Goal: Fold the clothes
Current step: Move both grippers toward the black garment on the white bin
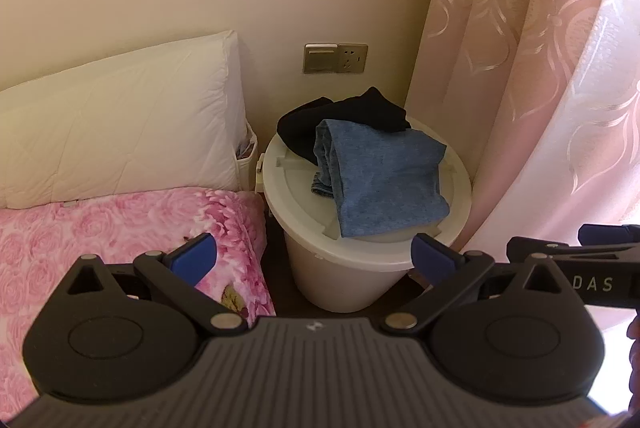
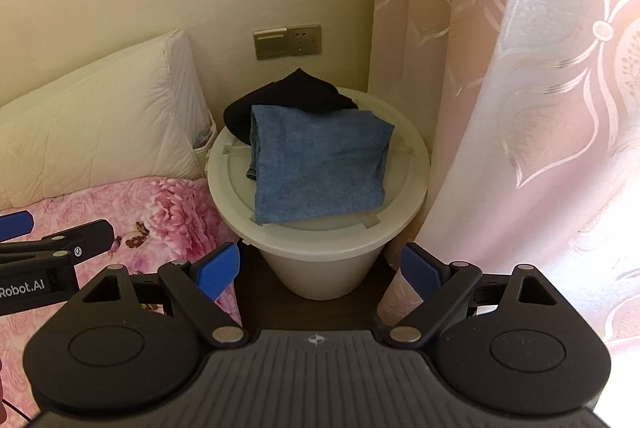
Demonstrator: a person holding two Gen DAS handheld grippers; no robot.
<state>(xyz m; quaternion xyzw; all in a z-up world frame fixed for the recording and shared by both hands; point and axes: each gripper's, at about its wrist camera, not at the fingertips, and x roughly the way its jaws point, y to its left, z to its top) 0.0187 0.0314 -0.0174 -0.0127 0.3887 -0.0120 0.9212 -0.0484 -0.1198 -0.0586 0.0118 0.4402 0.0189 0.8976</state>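
A folded blue garment [image 1: 384,184] [image 2: 320,168] lies on the lid of a white round bin [image 1: 360,248] [image 2: 324,240], partly over a black garment [image 1: 344,120] [image 2: 288,96] bunched at the back. My left gripper [image 1: 314,260] is open and empty, hovering short of the bin, above the bed's edge. My right gripper [image 2: 320,268] is open too, nothing between its blue pads, pointing down at the bin's near side. Each gripper shows at the other view's edge.
A bed with a pink flowered blanket [image 1: 120,228] [image 2: 120,220] and a white pillow [image 1: 120,132] [image 2: 100,128] lies left of the bin. A pink patterned curtain [image 1: 540,68] [image 2: 520,108] hangs close on the right. A wall socket plate [image 1: 336,58] [image 2: 288,42] sits behind the bin.
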